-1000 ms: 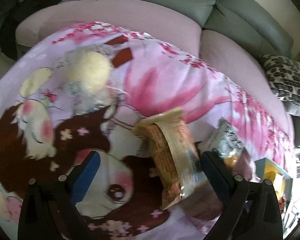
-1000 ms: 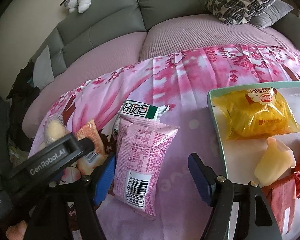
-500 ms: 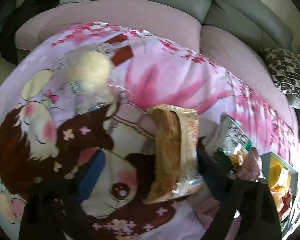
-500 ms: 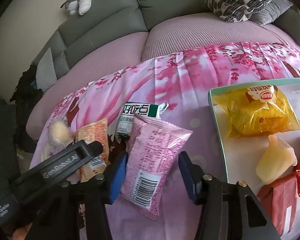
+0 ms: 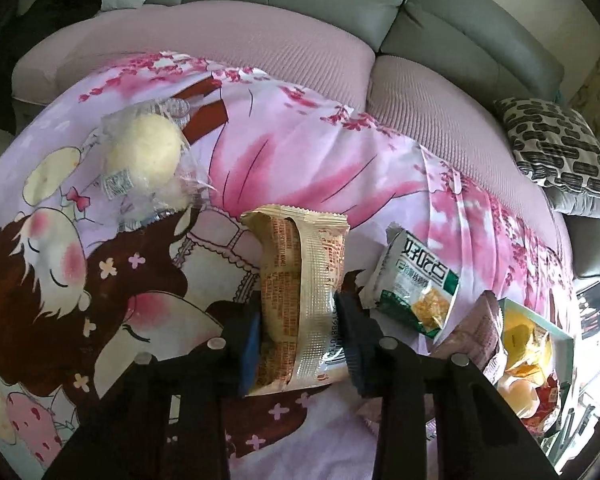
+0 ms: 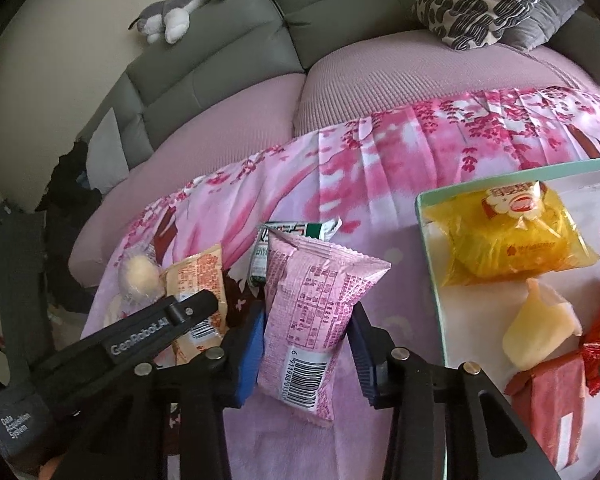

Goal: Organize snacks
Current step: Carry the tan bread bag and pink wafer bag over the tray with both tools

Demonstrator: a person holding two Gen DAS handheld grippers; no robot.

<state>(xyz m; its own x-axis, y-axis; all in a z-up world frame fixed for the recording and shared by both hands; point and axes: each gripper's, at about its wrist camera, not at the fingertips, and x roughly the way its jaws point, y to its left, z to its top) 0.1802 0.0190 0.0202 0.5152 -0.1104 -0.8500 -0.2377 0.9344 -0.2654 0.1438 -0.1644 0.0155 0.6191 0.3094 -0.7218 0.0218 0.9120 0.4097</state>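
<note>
The left gripper (image 5: 298, 334) has its jaws pressed against both sides of the tan snack packet (image 5: 302, 300), which lies lengthwise between them. The right gripper (image 6: 308, 344) pinches the pink snack packet (image 6: 314, 312) likewise, seemingly with full contact. Right of those jaws sits the tray (image 6: 430, 264); ahead lies a green-white packet (image 6: 296, 236).

left side: we see open blanket (image 5: 292, 160) past the bun packet (image 5: 144, 156)
middle: green packet (image 5: 416, 284) just beside our left gripper (image 5: 300, 336)
right side: tray (image 6: 432, 264) crowded with snacks, its rim beside the pink packet (image 6: 312, 312)
</note>
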